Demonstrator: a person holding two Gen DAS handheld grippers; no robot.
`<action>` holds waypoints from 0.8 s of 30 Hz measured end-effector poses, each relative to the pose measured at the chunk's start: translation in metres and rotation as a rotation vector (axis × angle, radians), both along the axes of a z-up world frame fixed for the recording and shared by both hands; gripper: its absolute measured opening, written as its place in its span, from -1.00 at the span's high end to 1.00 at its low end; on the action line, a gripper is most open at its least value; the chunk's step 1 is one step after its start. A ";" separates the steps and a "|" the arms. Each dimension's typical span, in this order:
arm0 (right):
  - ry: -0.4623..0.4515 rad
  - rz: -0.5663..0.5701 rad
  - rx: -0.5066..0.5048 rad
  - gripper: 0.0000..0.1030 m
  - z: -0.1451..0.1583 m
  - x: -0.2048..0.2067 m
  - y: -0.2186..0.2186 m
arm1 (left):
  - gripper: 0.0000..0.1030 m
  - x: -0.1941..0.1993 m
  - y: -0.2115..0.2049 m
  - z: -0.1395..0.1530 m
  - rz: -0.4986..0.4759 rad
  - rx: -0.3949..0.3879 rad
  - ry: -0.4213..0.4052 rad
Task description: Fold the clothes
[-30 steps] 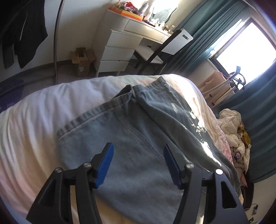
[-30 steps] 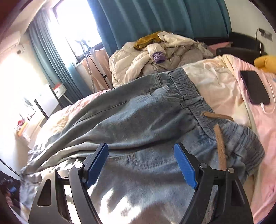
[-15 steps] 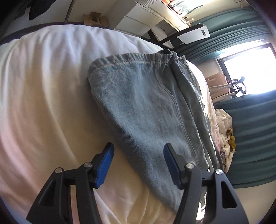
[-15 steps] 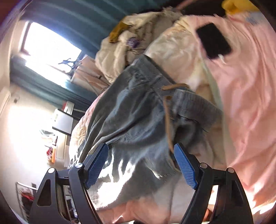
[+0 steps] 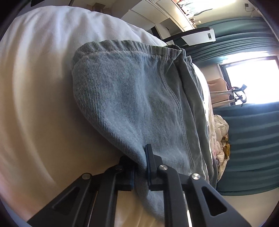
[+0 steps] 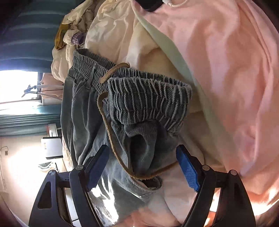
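Light blue denim trousers [image 5: 139, 96] lie on the bed, hem end in the left wrist view. My left gripper [image 5: 139, 165] has its jaws closing on a pinched fold at the trousers' near edge, and the pads press on the cloth. In the right wrist view I see the elastic waistband [image 6: 148, 99] with a brown drawstring [image 6: 108, 125] looping down. My right gripper [image 6: 142, 165] stands open just in front of the waistband, denim and drawstring lying between its blue pads [image 6: 187, 167] untouched.
A white duvet [image 5: 43, 87] and a pink blanket [image 6: 226, 69] cover the bed. A heap of other clothes [image 6: 73, 35] lies beyond the trousers. A dark phone [image 6: 148, 4] rests at the top edge. Teal curtains [image 5: 252, 139] and a chair [image 5: 197, 36] stand beyond.
My left jaws went from wide open to closed on the trousers' edge after sinking towards it. The right gripper rolled and moved in close to the waistband, still open.
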State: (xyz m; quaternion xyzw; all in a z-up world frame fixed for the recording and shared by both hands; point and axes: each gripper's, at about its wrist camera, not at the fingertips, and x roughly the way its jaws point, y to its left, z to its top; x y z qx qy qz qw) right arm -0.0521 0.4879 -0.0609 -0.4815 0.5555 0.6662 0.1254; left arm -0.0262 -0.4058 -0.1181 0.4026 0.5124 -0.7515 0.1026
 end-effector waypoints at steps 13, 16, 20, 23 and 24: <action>0.118 -0.172 0.089 0.72 0.027 0.013 -0.010 | 0.93 -0.004 -0.009 0.037 -0.004 0.000 0.060; 0.195 -0.144 0.099 0.74 0.058 0.009 -0.011 | 0.93 -0.009 -0.012 0.056 -0.021 -0.040 0.072; 0.272 -0.111 0.099 0.75 0.092 -0.008 -0.004 | 0.94 -0.033 -0.016 0.081 -0.006 -0.042 0.094; 0.302 -0.107 0.110 0.79 0.119 -0.042 -0.002 | 0.94 -0.066 -0.016 0.101 0.016 -0.051 0.097; 0.310 -0.104 0.116 0.79 0.125 -0.056 -0.002 | 0.94 -0.079 -0.015 0.108 0.022 -0.058 0.094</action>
